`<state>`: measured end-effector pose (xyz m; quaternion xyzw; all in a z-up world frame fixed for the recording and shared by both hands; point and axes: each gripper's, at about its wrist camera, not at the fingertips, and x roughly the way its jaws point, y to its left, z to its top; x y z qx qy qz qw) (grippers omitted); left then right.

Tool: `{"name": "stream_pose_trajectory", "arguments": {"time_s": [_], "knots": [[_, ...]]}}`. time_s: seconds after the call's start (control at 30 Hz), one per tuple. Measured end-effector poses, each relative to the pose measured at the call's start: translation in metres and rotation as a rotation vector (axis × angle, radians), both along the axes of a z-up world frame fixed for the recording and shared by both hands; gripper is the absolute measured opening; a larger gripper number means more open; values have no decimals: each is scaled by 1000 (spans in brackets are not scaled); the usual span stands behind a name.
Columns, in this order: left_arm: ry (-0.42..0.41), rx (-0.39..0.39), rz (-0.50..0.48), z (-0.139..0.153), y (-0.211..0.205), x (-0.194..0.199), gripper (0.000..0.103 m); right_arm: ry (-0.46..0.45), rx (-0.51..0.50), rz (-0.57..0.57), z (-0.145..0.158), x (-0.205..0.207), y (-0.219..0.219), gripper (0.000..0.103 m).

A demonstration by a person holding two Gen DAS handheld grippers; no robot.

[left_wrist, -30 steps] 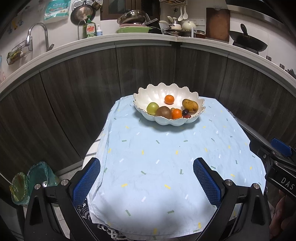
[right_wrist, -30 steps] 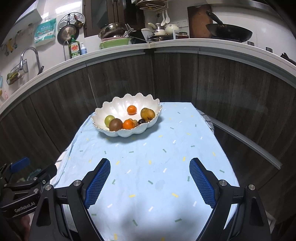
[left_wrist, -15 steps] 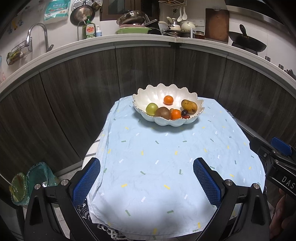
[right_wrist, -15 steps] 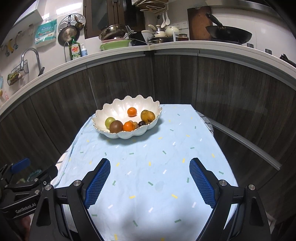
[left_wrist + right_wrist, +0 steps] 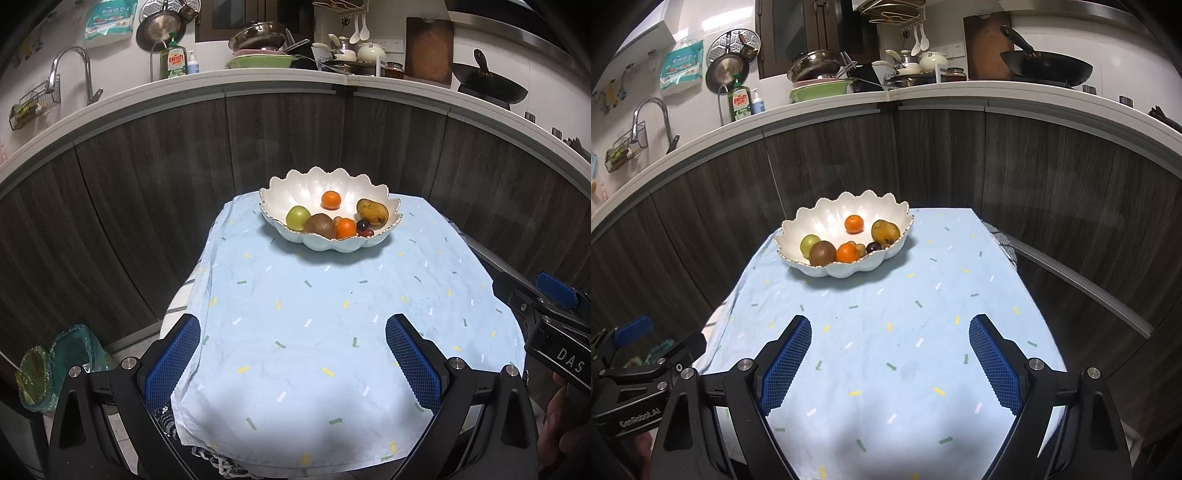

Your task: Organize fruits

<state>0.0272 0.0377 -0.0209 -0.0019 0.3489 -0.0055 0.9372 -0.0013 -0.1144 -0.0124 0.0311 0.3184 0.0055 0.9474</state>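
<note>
A white scalloped bowl [image 5: 376, 242] stands at the far end of a table with a light blue cloth [image 5: 332, 314]; it also shows in the right wrist view [image 5: 871, 264]. In it lie a green fruit [image 5: 297, 216], a brown kiwi [image 5: 320, 225], two oranges [image 5: 331, 199] [image 5: 346, 228], a yellow mango [image 5: 372, 211] and dark grapes [image 5: 363, 224]. My left gripper [image 5: 293, 360] is open and empty over the near end of the table. My right gripper [image 5: 890, 360] is open and empty, also at the near end.
Dark cabinet fronts [image 5: 280, 140] curve behind the table under a counter with dishes, a wok [image 5: 487, 86] and a sink tap [image 5: 72, 70]. A green bag [image 5: 55, 365] sits on the floor at left. The right gripper's body [image 5: 554, 332] shows at the left view's right edge.
Both grippers have drawn back slightly from the bowl and tilted a little; the bowl looks a bit farther. Both stay open and empty. The fruit has not moved.
</note>
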Motion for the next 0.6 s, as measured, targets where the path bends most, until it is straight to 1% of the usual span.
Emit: {"name": "stream_pose_trajectory", "arguments": {"time_s": [0.6], "knots": [[-4,3,2,2,2,-1,102,2,2,0,0,1,-1,88]]}}
